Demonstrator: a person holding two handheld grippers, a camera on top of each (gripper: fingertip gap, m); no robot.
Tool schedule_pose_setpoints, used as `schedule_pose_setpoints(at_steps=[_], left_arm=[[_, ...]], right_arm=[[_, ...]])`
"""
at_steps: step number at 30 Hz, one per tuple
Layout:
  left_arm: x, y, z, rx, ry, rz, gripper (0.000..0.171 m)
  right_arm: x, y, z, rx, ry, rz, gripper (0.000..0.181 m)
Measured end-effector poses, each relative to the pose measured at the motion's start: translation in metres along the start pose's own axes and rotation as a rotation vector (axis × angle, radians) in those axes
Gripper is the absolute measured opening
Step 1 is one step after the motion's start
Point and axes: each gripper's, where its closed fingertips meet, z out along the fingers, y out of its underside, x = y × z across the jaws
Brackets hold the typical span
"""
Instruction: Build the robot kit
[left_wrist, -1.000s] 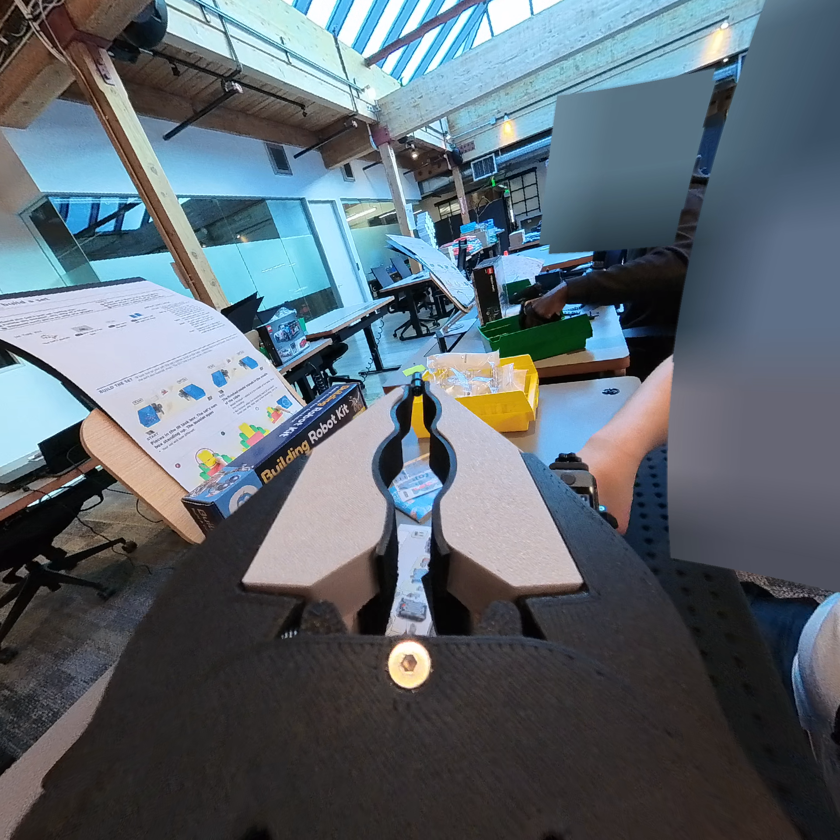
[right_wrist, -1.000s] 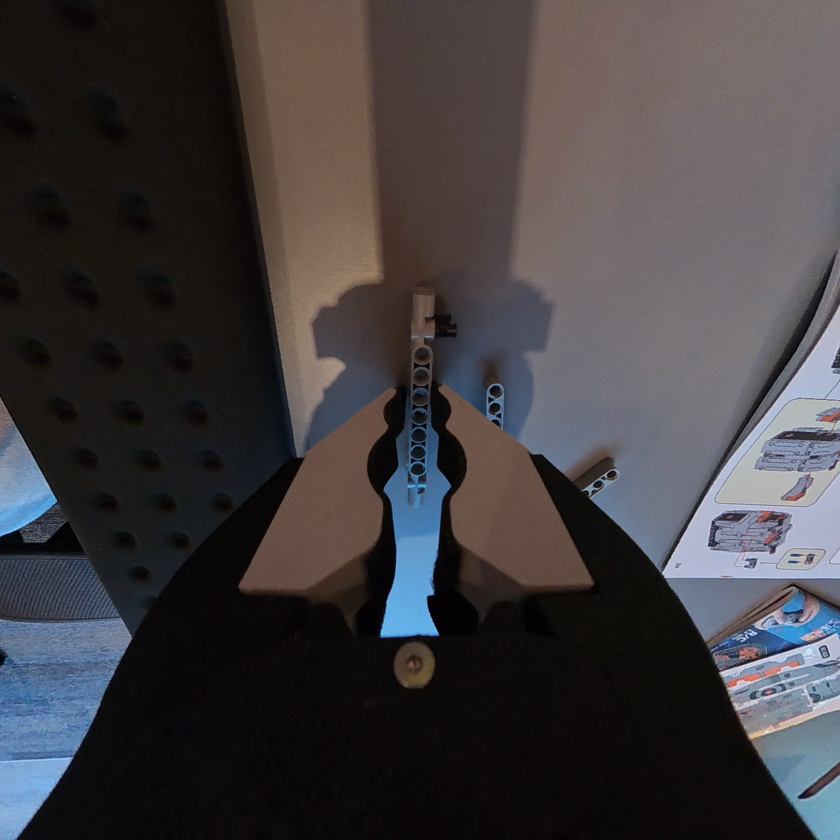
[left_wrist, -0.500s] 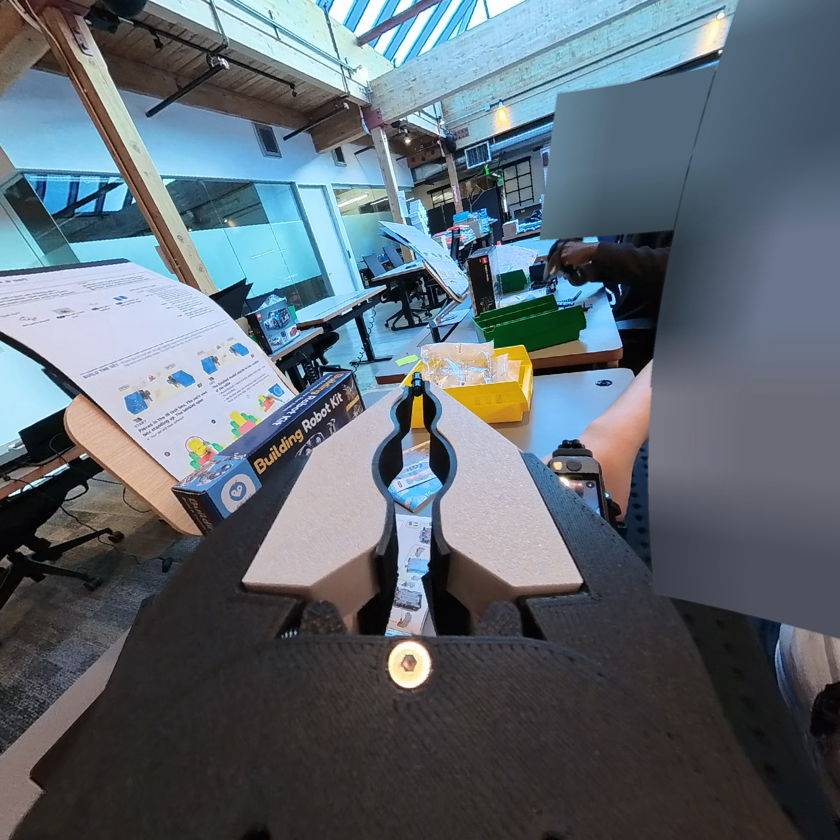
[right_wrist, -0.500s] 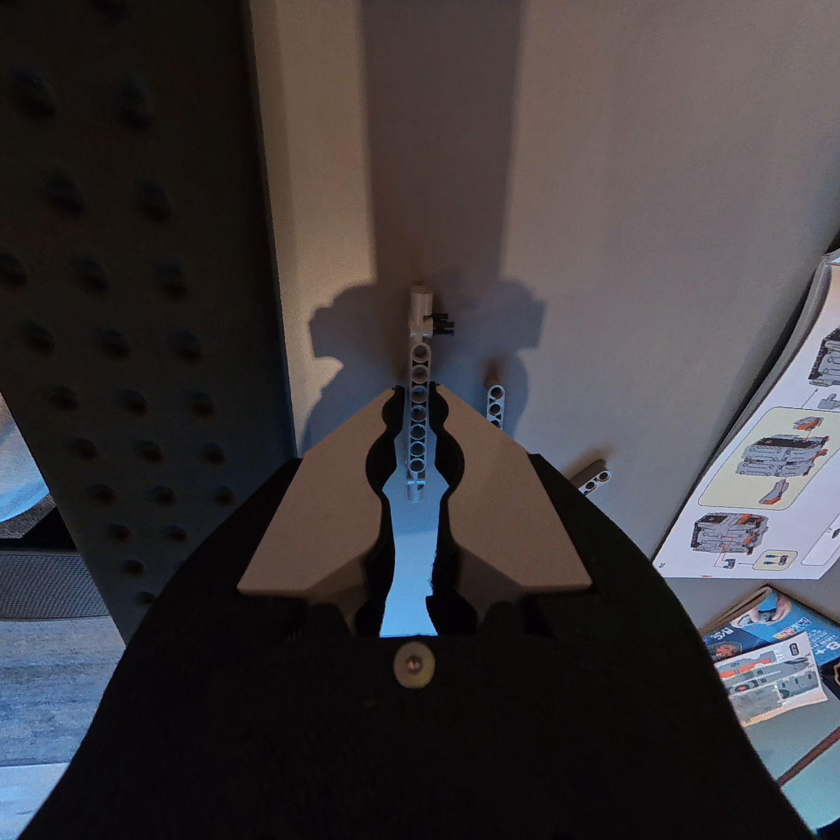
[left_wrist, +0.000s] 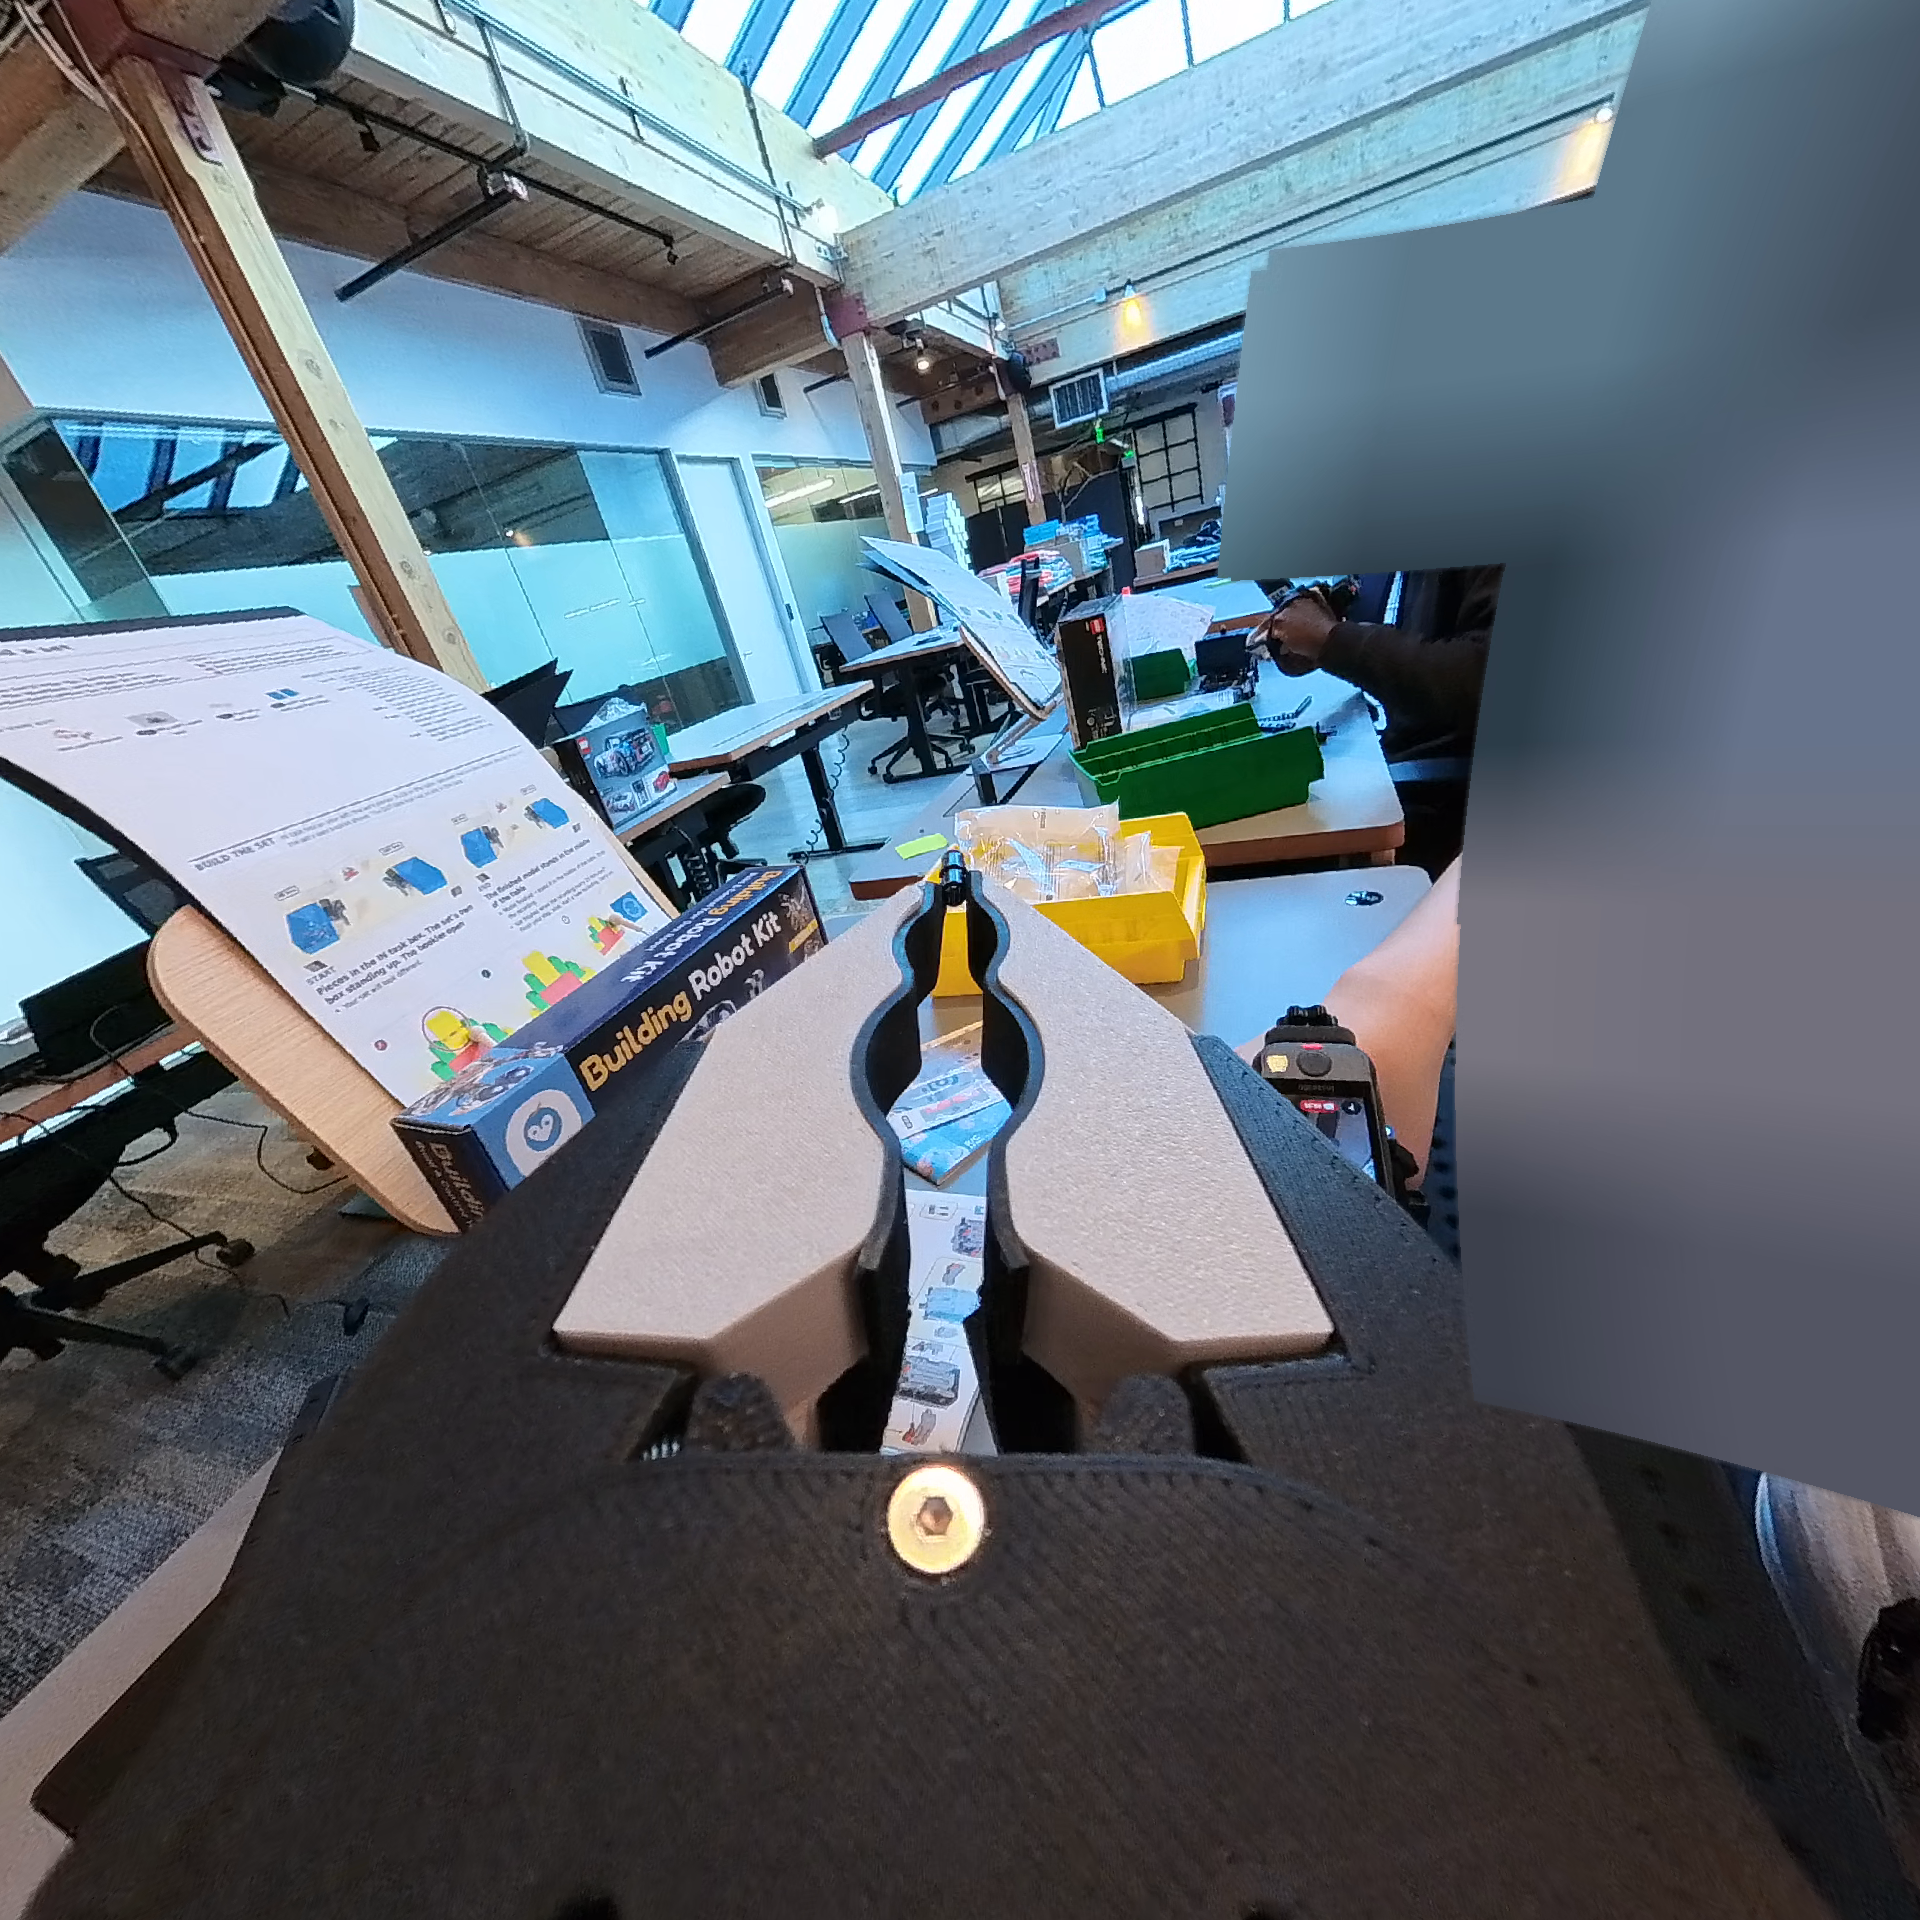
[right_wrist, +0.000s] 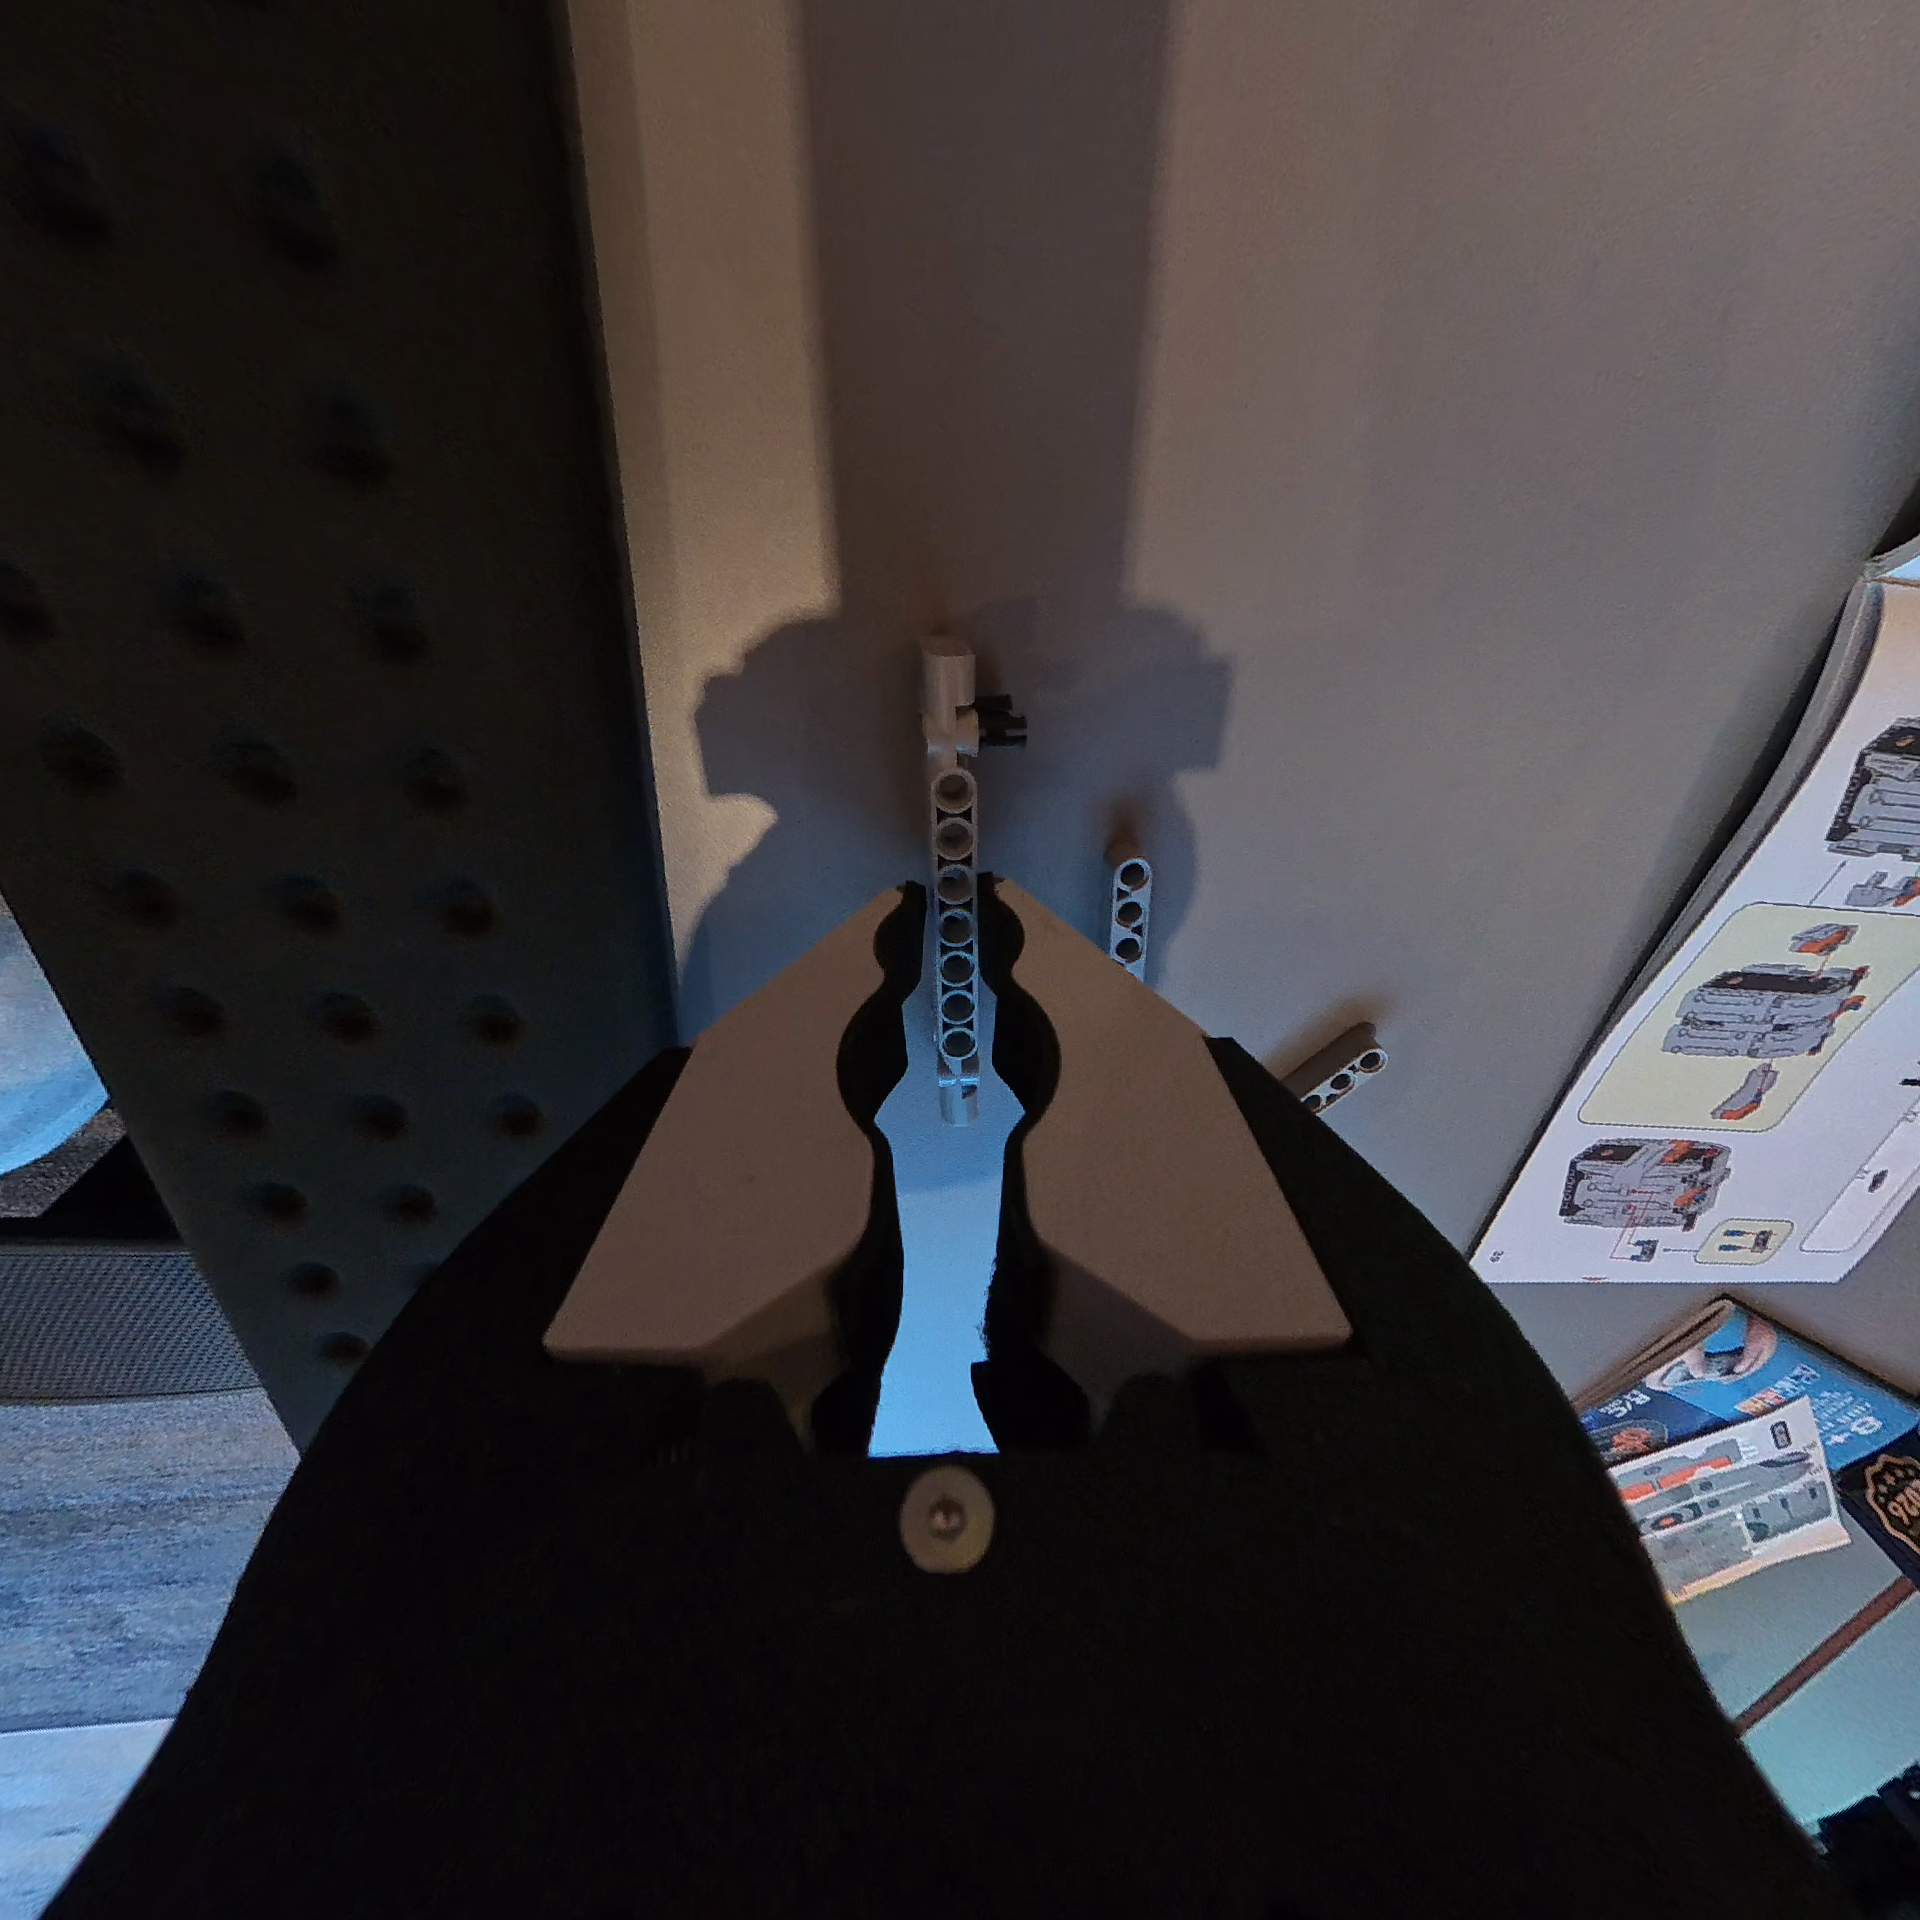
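Observation:
My left gripper (left_wrist: 951, 896) is raised above the table and shut on a small black pin (left_wrist: 950, 871) that sticks out past its fingertips. My right gripper (right_wrist: 956, 896) points down at the grey table (right_wrist: 1455, 468) and is shut on a long grey beam with holes (right_wrist: 956, 966). The beam reaches out past the tips. At its far end sits a pale connector (right_wrist: 945, 691) with a black pin (right_wrist: 1003, 719) pointing right. In the left wrist view a black device with a screen (left_wrist: 1322, 1091) and a person's arm (left_wrist: 1392, 997) show at the right.
Two loose grey beams (right_wrist: 1129, 914) (right_wrist: 1340, 1070) lie right of the held beam. An instruction sheet (right_wrist: 1745, 1039) and booklet (right_wrist: 1745, 1455) lie at right, a dark perforated panel (right_wrist: 291, 727) at left. A yellow bin (left_wrist: 1132, 935) with bags, a blue box (left_wrist: 644, 1018) and a leaning board (left_wrist: 312, 790) stand ahead. Some 35 centimetres of space lies between my two pairs of fingers.
Both grasps stay as they were. The left gripper has shifted and tilted slightly with the pin. The right gripper has drifted a little with the beam over the table.

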Motion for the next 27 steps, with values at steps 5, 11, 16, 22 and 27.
schedule_pose_setpoints(at_steps=[5,11,16,22,27], left_arm=[[-0.001,-0.002,-0.006,0.016,-0.005,-0.004,0.002],[0.000,-0.002,-0.007,0.016,0.005,-0.009,0.002],[-0.003,0.001,-0.002,0.004,0.010,-0.026,0.002],[0.004,0.004,0.011,-0.029,0.072,-0.098,0.002],[0.006,0.014,0.042,-0.071,0.140,-0.297,0.002]], right_arm=[[-0.001,0.000,0.000,-0.012,-0.002,-0.003,0.008],[0.000,-0.002,0.000,0.004,-0.006,0.005,0.008],[0.019,-0.014,-0.027,0.137,-0.014,0.049,0.007],[0.101,-0.043,-0.195,0.969,-0.114,0.267,0.007],[0.122,-0.001,-0.307,1.676,-0.380,0.241,0.006]])
